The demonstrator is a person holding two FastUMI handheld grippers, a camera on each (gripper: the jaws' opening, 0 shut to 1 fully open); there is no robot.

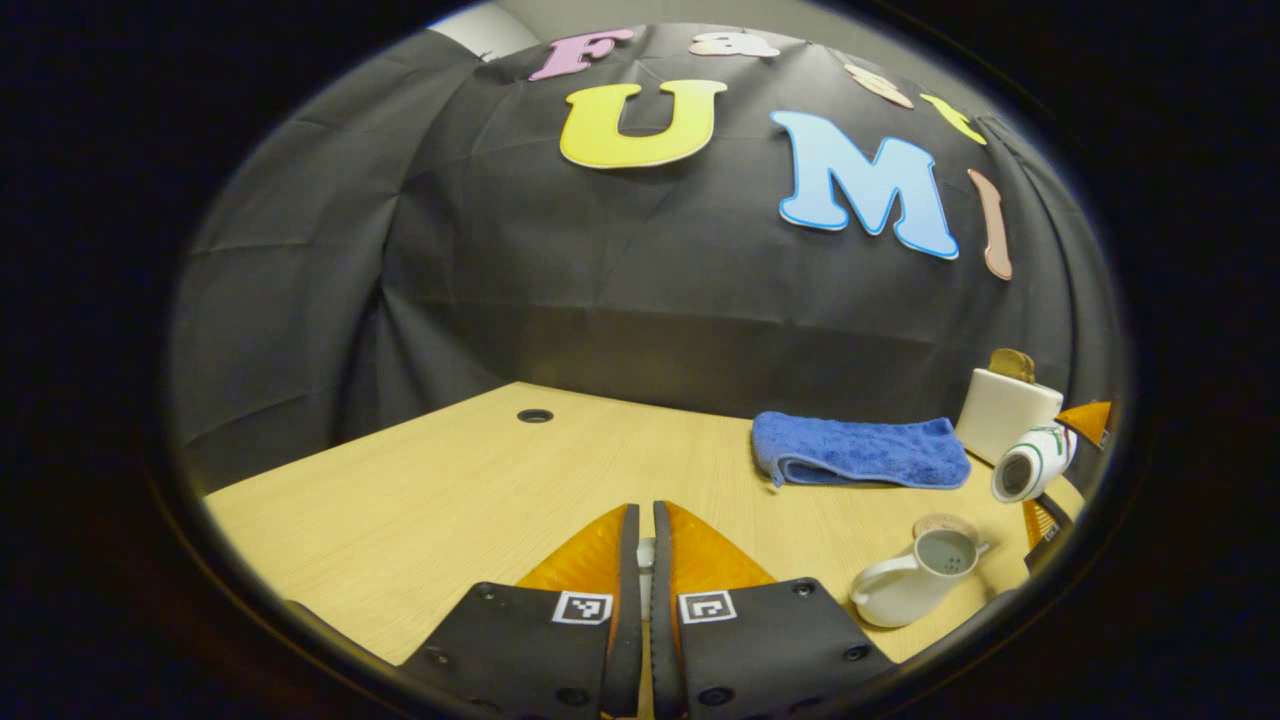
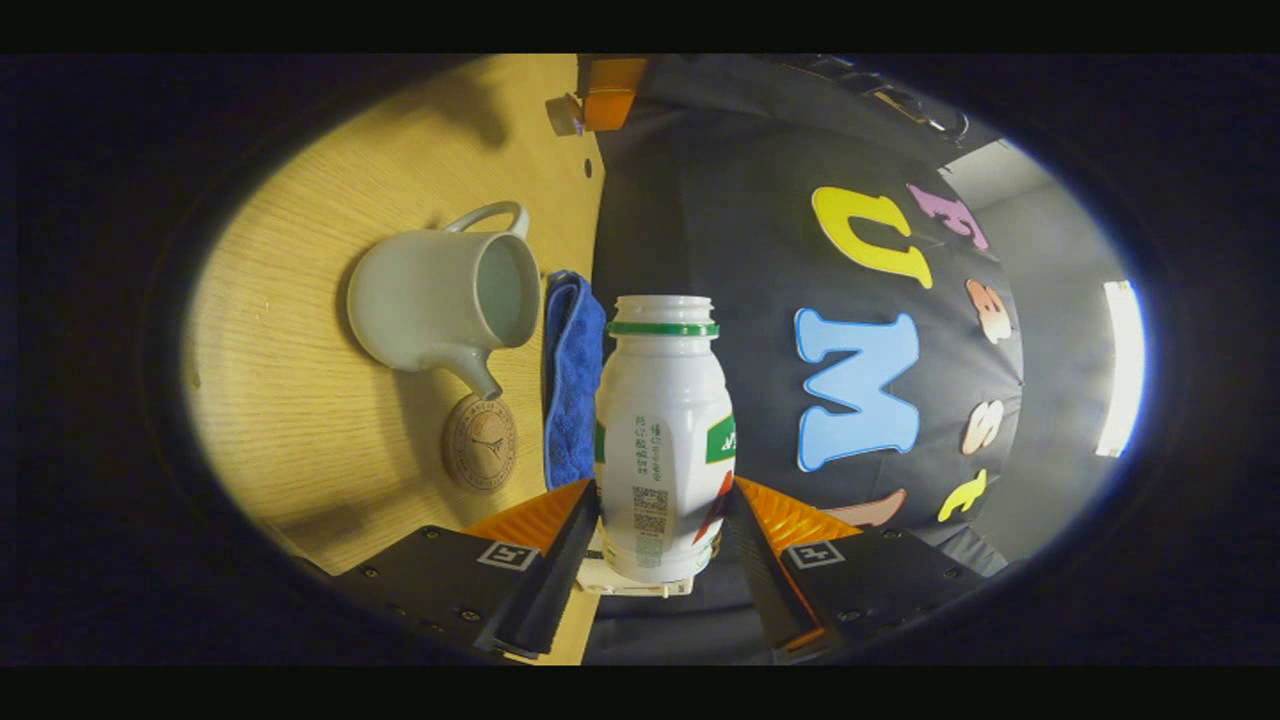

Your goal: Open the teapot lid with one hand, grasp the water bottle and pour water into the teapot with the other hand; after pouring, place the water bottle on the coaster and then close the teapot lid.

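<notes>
Tilted white bottle, lidless teapot

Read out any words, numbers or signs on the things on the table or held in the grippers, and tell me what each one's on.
Nothing reads clearly.
water bottle: label print and a square code, too small to read.
coaster: round emblem ringed with lettering, too blurred to read.
teapot: no text.
marker squares: black-and-white patterns, not words.

A blue towel lies folded on the table, near its far edge. Just right of the towel stands a white box. A round hole sits in the table well left of the towel.
</notes>
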